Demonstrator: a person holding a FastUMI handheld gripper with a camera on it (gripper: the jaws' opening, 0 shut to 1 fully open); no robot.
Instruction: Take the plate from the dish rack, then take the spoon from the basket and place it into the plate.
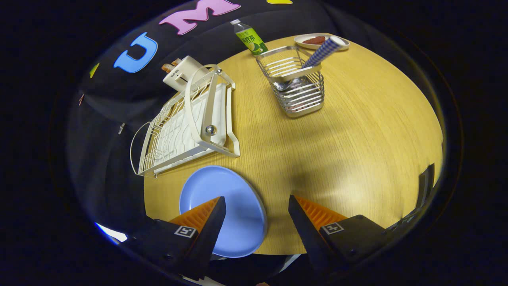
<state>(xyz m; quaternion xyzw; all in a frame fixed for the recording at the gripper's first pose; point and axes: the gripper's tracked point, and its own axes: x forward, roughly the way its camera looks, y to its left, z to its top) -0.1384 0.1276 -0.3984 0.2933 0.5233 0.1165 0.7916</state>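
One step looks done — the blue plate (234, 210) lies flat on the table (357, 139) beneath the released, empty gripper (257, 210) — so the spoon (323, 51), likely light, stiff and slippery, waits in the far basket (295, 85), best pinched by its upright checked handle.

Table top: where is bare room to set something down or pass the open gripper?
Bare wood spreads ahead of the open gripper, between the blue plate and the wire basket, and beside the basket away from the dish rack. The far edge is crowded: green bottle, small dish, toaster.
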